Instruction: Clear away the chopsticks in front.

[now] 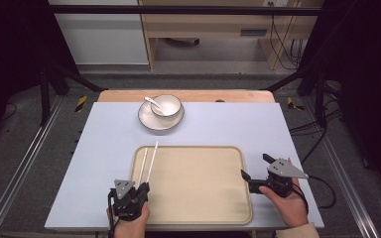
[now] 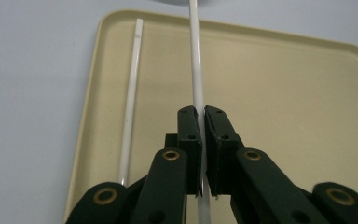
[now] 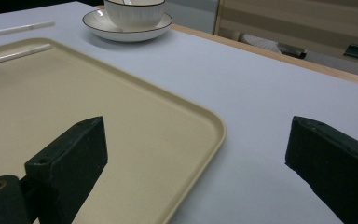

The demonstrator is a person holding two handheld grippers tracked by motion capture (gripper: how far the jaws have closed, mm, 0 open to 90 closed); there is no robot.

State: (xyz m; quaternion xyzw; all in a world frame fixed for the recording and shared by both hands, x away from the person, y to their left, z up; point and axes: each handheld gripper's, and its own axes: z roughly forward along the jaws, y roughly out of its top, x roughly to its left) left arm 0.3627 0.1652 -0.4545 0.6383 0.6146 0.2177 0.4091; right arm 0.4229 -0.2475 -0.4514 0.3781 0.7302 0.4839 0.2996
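Observation:
My left gripper (image 1: 143, 187) (image 2: 201, 114) is at the tray's near left corner, shut on a white chopstick (image 1: 153, 161) (image 2: 195, 56). The stick's far tip reaches past the tray's far rim. A second white chopstick (image 1: 142, 163) (image 2: 130, 93) lies flat in the beige tray (image 1: 218, 198) (image 2: 284, 93), just left of the held one. My right gripper (image 1: 254, 166) (image 3: 196, 135) rests open at the tray's right edge (image 3: 205, 121), with one jaw over the tray, the other over the table and nothing between them.
At the table's far middle a white bowl (image 1: 167, 105) (image 3: 135, 11) with a spoon (image 1: 152, 102) in it stands on a saucer (image 1: 149, 121) (image 3: 121, 29). The light blue tabletop (image 1: 258, 124) surrounds the tray. A wooden strip (image 1: 238, 95) runs along the far edge.

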